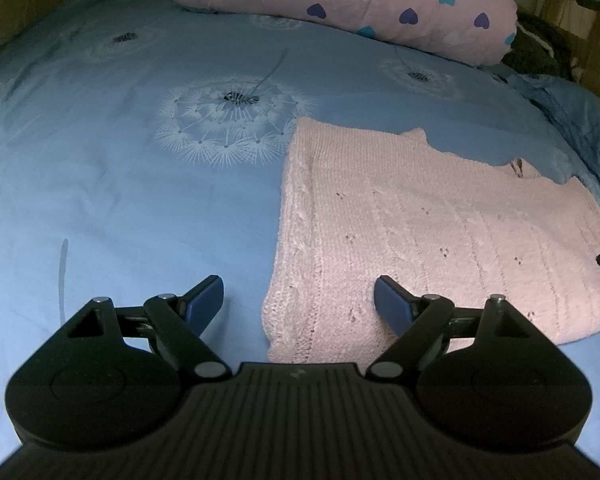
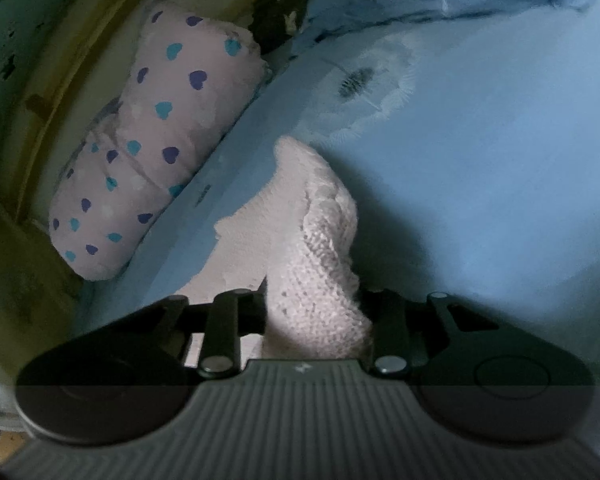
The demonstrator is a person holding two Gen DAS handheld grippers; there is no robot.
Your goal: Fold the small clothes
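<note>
On the bed [image 1: 100, 200], my right gripper [image 2: 316, 312] pinches the pink knit's [image 1: 420, 220] edge; my left gripper [image 1: 298, 300] hovers spread. Loose knit could slip out.

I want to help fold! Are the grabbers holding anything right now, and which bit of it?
The right gripper pinches the pink knitted sweater by a bunched-up edge. The left gripper is open, holding nothing.

Right gripper [image 2: 316, 312] jaws' tips hidden by bunched knit [image 2: 320, 264], pillow [image 1: 340, 0] top cut off.
</note>
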